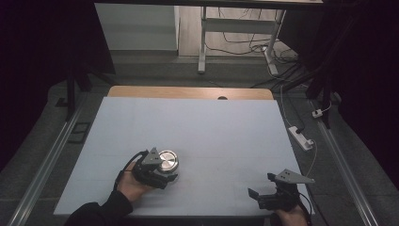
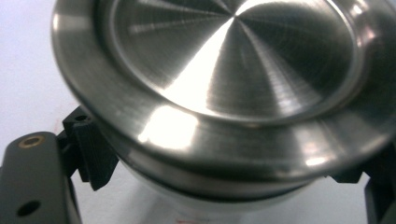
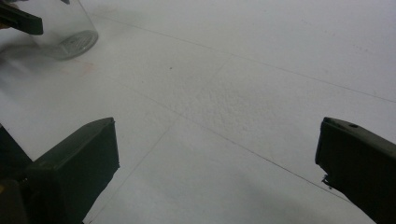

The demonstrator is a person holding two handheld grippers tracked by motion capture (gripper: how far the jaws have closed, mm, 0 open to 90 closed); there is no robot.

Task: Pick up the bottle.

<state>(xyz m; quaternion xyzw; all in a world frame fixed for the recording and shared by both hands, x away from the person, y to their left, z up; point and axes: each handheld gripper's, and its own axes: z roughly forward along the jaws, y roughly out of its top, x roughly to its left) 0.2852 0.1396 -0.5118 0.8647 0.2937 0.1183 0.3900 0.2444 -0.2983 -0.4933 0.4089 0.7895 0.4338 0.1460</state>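
My high view looked down on the whole table (image 1: 197, 122). My left gripper view sat right against the jar (image 2: 224, 93) between its jaws; my right gripper view saw that jar (image 3: 65, 32) far past its jaws.

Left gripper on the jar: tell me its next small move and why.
Probably bring the right gripper over to the metal lid. The left gripper has its fingers on either side of the glass jar just under that lid, while the right one sits open and apart over the white table.

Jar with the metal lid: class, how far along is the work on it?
Done: the left gripper has closed around the jar beneath its metal lid. In hand: holding it on the table. Left: the lid is still on; the right gripper waits open, apart.
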